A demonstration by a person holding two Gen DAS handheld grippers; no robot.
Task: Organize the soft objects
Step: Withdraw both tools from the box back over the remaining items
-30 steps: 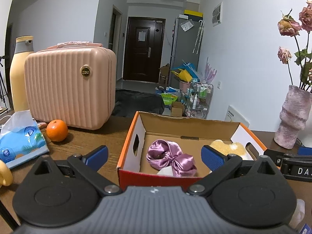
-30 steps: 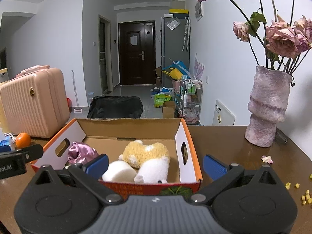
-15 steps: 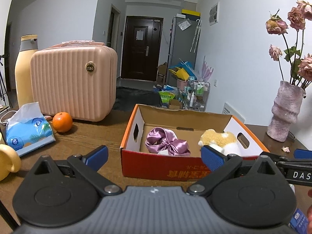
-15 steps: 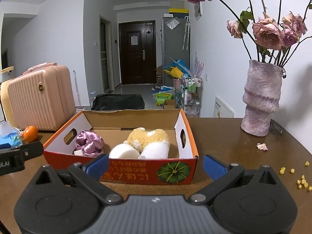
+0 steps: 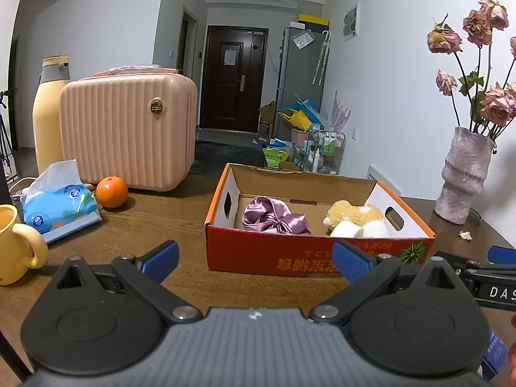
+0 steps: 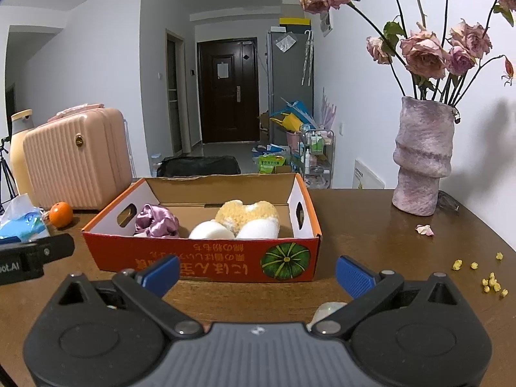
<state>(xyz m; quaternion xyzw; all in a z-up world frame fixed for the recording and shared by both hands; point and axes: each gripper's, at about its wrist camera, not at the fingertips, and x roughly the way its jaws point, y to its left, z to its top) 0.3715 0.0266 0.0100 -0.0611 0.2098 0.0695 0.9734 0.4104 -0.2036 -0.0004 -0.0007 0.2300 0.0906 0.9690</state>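
Both tools are held with their tongs spread apart and nothing between them: the left gripper [image 5: 254,259] and the right gripper [image 6: 256,272], each just short of the near wall of the cardboard box [image 6: 206,259]. Inside it are seen a purple satin scrunchie [image 5: 274,219] at left and a plush toy [image 6: 246,217] at right. Bare table [image 6: 387,251] is left between box and vase [image 6: 422,158].

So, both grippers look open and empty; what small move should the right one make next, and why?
Probably tilt the right gripper down toward the pale rounded thing lying on the table just beneath it. It lies outside the box, whereas the purple satin piece and the plush toy are inside. What it is I cannot tell.
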